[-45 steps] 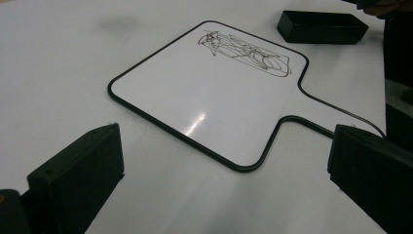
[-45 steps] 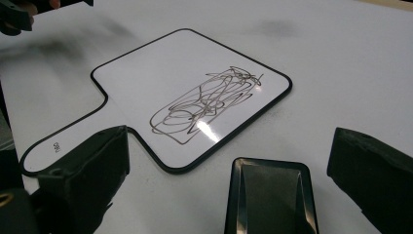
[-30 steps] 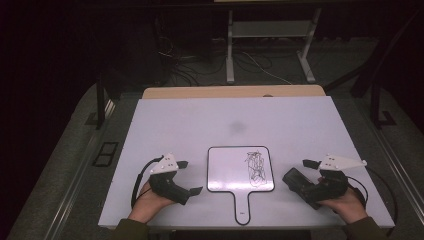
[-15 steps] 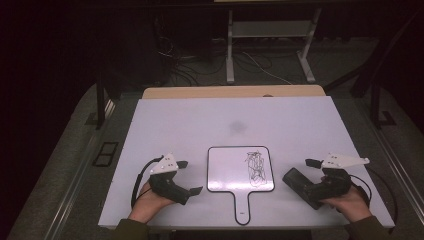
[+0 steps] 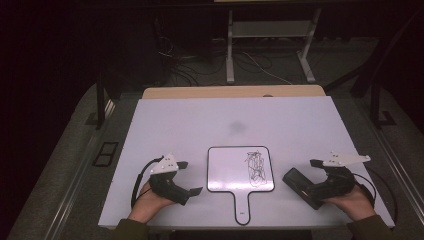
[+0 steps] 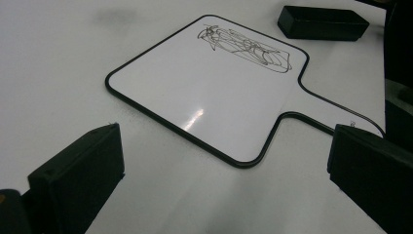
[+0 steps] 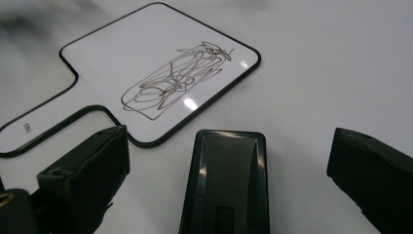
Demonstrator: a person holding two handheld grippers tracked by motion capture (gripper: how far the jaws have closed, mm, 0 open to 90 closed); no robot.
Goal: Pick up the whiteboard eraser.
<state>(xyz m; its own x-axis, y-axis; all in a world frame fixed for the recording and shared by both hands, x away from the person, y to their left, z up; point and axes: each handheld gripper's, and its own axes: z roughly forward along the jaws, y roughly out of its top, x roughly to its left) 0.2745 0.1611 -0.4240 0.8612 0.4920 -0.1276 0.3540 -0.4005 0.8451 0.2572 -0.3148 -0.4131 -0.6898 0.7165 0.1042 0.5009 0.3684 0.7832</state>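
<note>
Your left gripper (image 5: 186,177) rests on the white table (image 5: 280,120) just left of the small handled whiteboard (image 5: 235,170), held in your left hand (image 5: 150,197); in the left gripper view its two black jaws stand wide apart with nothing between them but bare tabletop, and the whiteboard lies ahead of them. Your right gripper (image 5: 312,180) sits at the right side of the table in your right hand (image 5: 352,200), and in the right gripper view its jaws are also spread wide, with the black eraser (image 7: 226,180) lying flat on the table between them, touching neither jaw. The eraser lies just right of the whiteboard, close to its edge but apart from it. The whiteboard lies flat near the table's front edge, between your two grippers, its handle (image 5: 242,207) pointing toward you. A tangled black scribble (image 5: 255,167) covers the right part of its writing face; the left part is clean.
</note>
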